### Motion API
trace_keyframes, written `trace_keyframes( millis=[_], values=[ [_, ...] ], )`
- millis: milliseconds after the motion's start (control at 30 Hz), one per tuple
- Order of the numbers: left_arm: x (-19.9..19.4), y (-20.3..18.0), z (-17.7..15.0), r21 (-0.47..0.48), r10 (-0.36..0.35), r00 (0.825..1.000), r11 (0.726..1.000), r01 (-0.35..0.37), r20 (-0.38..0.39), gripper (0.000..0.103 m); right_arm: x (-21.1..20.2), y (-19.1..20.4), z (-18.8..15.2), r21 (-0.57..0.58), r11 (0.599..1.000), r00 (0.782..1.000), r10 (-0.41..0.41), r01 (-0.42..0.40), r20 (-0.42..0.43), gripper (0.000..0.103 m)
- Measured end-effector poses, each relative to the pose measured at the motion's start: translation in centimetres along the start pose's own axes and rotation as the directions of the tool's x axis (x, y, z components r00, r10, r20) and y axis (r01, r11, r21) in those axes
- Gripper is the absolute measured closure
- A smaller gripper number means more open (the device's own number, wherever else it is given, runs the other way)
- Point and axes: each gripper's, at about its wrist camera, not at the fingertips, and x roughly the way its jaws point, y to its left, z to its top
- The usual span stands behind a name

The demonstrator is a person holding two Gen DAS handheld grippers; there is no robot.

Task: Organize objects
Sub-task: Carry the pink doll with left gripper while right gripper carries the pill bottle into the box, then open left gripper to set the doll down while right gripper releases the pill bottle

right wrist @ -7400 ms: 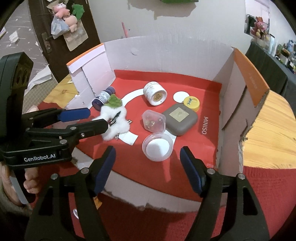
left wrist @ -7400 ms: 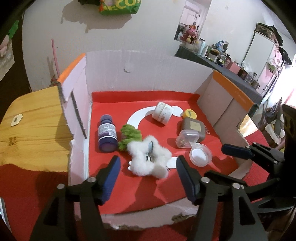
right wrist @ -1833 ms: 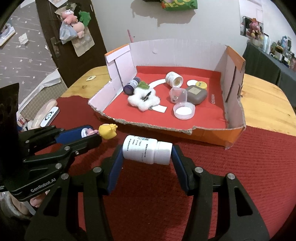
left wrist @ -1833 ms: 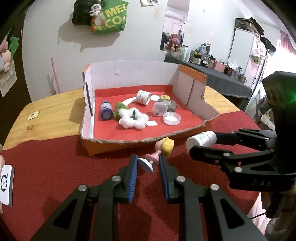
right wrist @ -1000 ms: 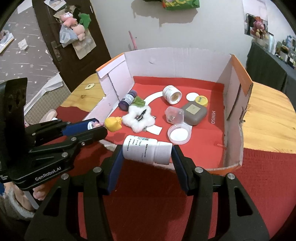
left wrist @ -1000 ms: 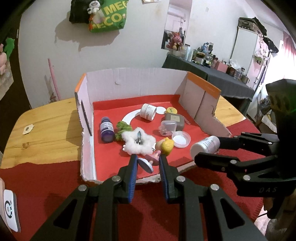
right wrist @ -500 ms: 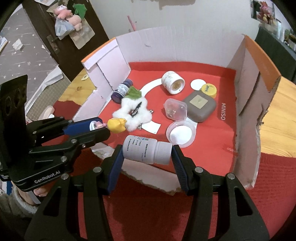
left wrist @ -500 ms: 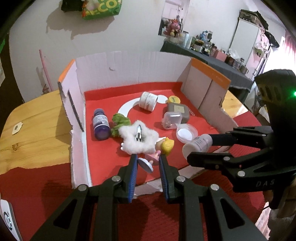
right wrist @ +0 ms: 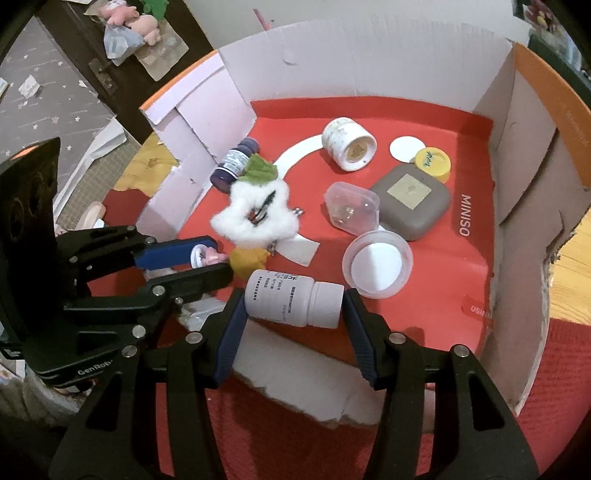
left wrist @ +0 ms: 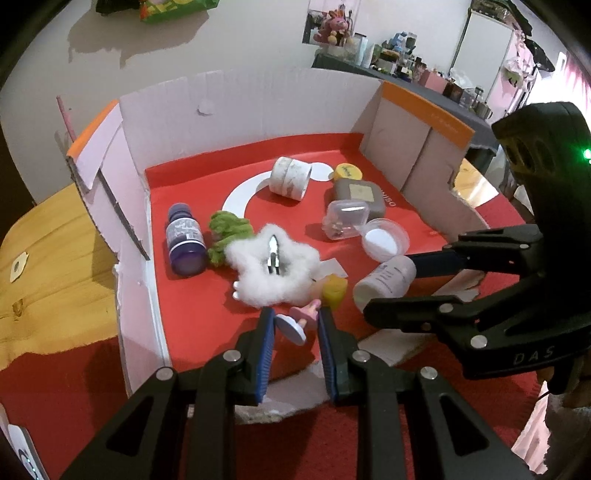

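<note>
The small yellow-haired pink doll figure (left wrist: 314,306) is partly hidden between blue gripper pads, the print on the white plastic pill bottle (right wrist: 291,302) is too small to read, and the cluttered dark shelf (left wrist: 406,51) blurs.

A pale plaster wall (left wrist: 258,40) is rising behind the wooden table (left wrist: 44,236), and a green printed bag (left wrist: 173,7) is hanging on it near the top, casting a soft shadow. A red cloth (right wrist: 561,398) is covering the table's near edge, leaving bare wood showing at both far corners. Off the table's right side, a dark counter (left wrist: 417,85) is carrying a crowd of bottles and boxes, with a pink plush toy (left wrist: 334,27) sitting at its end. Off the left side, a dark door (right wrist: 92,62) is standing with small plush toys (right wrist: 129,22) hanging on it, beside grey star-patterned wallpaper (right wrist: 40,107).
</note>
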Motion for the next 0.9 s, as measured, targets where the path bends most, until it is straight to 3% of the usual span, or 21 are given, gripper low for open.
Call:
trace_keyframes(
  millis=[900],
  values=[
    [2.3, 2.5, 1.9, -0.089, 0.036, 0.999, 0.995, -0.034, 0.026, 0.079, -0.4, -2.1, 1.0, 0.009, 0.979, 0.974, -0.203, 0.204, 0.1, 0.052]
  ],
)
